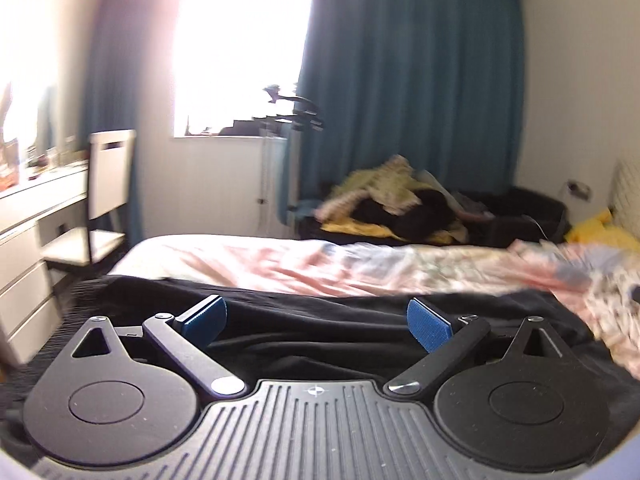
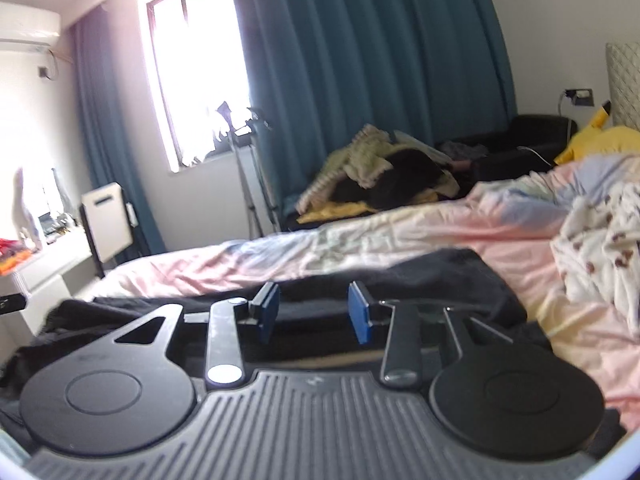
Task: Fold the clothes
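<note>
A black garment lies spread on the near part of the bed, wrinkled, seen also in the right wrist view as black garment. My left gripper hovers low over it, jaws wide open, blue pads empty. My right gripper is also open above the same cloth, with a narrower gap between its blue pads and nothing held.
The bed has a pink patterned sheet and a white printed quilt at right. A pile of clothes sits on a black sofa beyond. A white desk, chair and tripod stand left.
</note>
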Tool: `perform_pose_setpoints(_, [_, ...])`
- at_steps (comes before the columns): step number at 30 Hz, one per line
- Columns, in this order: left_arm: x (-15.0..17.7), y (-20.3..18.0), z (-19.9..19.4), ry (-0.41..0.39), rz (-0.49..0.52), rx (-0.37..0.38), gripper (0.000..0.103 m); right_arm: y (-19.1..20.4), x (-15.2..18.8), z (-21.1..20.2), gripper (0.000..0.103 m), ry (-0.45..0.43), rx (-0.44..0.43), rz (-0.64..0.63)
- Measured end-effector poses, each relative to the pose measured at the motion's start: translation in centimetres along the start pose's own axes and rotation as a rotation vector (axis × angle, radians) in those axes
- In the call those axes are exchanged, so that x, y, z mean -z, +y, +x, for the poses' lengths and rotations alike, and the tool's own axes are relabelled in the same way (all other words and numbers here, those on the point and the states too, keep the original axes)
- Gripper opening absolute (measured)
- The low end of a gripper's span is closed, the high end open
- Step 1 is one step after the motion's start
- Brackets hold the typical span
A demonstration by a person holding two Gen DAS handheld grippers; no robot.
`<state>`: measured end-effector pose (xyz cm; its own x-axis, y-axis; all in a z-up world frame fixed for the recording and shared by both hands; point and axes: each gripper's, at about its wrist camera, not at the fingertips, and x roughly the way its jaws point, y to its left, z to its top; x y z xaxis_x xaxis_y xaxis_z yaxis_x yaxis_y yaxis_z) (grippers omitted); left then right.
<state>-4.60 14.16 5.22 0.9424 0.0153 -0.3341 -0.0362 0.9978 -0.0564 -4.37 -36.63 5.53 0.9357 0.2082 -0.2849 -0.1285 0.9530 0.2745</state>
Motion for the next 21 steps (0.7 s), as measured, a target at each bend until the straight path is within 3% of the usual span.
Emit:
perform_pose_setpoints(6, [-1.2, 11.3, -4.0, 0.008, -0.096, -0.177, 0.099, -4.5, -3.3, -3.9, 0.040, 0.065, 0.052, 0.019])
perform_pose_setpoints(10, [0.8, 18.7, -3.6, 0.121, -0.266, -0.268, 0.099, -8.2, -3.3, -5.8, 0.043, 0.118, 0.124, 0.052])
perform_pose_setpoints(12, [2.3, 21.9, -3.3, 0.192, -0.389, -0.263, 0.099, -10.2, -2.7, -6.5, 0.060, 0.144, 0.156, 0.105])
perform_pose_setpoints(17, [6.2, 26.4, -2.9, 0.304, -0.651, -0.180, 0.099, -14.6, 0.2, -7.7, 0.086, 0.202, 0.178, 0.313])
perform_pose_setpoints(21, [9.1, 27.9, -1.2, 0.365, -0.839, -0.094, 0.099, -17.2, 3.2, -7.9, 0.088, 0.256, 0.199, 0.498])
